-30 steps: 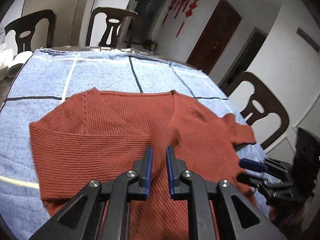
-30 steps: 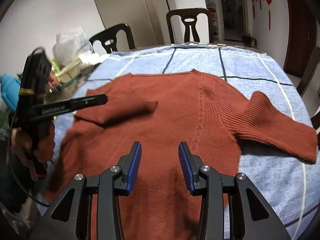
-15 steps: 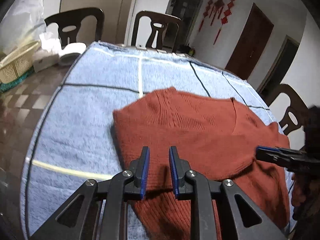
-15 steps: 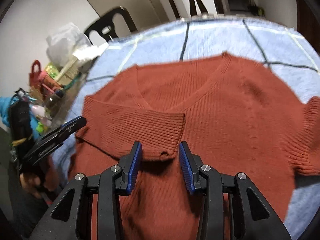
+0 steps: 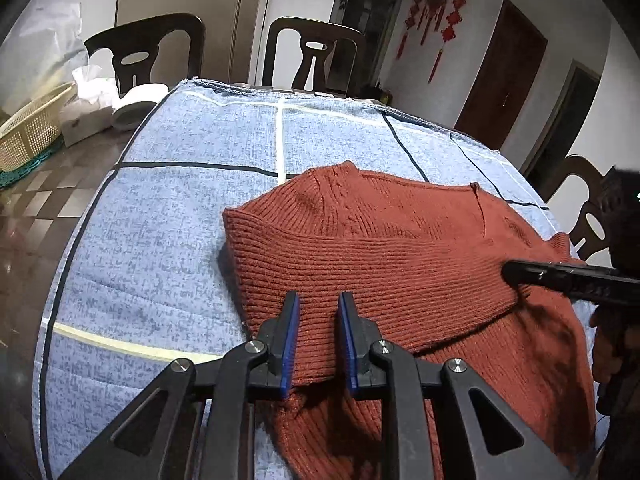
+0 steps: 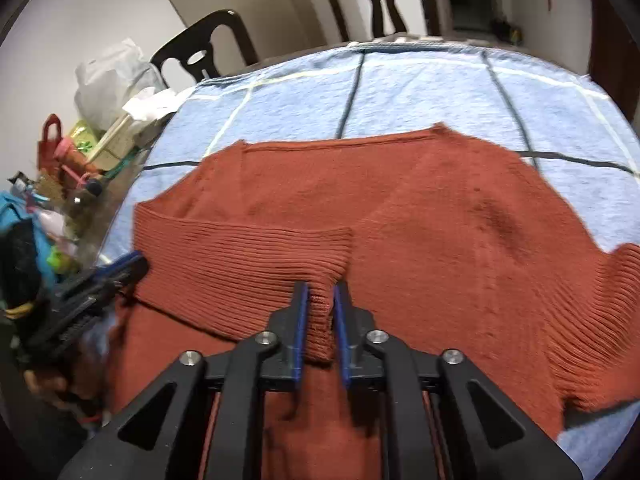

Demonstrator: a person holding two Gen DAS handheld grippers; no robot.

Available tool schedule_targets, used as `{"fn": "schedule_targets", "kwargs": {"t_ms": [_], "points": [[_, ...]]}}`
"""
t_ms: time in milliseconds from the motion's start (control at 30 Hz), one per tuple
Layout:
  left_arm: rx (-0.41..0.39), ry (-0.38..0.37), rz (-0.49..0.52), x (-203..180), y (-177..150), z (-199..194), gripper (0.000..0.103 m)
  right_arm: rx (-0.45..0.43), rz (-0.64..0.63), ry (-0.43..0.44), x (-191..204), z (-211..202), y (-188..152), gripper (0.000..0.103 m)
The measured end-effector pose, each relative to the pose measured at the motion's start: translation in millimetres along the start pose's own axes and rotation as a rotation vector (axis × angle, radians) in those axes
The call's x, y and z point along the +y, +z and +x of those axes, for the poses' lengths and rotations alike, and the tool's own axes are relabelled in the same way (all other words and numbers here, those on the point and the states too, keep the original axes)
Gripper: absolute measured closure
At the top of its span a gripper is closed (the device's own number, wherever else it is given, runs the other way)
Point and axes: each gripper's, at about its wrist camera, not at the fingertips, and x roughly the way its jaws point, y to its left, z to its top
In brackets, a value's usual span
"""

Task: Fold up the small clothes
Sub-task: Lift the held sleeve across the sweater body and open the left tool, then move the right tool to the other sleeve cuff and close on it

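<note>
Lying across the sweater (image 6: 440,216) on the cloth (image 6: 420,92), the folded sleeve (image 6: 240,264) is running leftward from the right gripper (image 6: 320,320), which is pinching its cuff; the left gripper (image 5: 318,340), spread, is hovering over the fold.

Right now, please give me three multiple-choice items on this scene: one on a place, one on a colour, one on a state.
1. The folded sleeve lies: A) across the sweater; B) under it; C) straight out sideways.
2. The cloth underneath is: A) green; B) light blue; C) white.
3. The right gripper is: A) wide open; B) shut on the sleeve; C) out of view.
Key: 1 A, it crosses the chest; 2 B, blue with lines; 3 B, the cuff sits pinched between its fingers.
</note>
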Motion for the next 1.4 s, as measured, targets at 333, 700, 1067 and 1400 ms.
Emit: {"fn": "schedule_targets", "kwargs": {"t_ms": [333, 700, 1067, 1400], "points": [[0.015, 0.036, 0.041, -4.5, -7.5, -12.0, 0.081, -0.03, -0.053, -0.012, 2.1, -20.4, -21.2, 0.085], [0.023, 0.006, 0.069, -25.6, -51.0, -44.3, 0.078, -0.089, -0.057, -0.062, -11.8, -67.4, -79.6, 0.064], [0.033, 0.059, 0.1, -29.6, -65.9, -58.5, 0.078, -0.131, -0.005, -0.118, -41.2, -96.4, -102.6, 0.064], [-0.017, 0.032, 0.13, -54.4, -41.8, -52.4, 0.077, -0.192, 0.279, -0.101, -112.4, -109.9, -92.2, 0.064]]}}
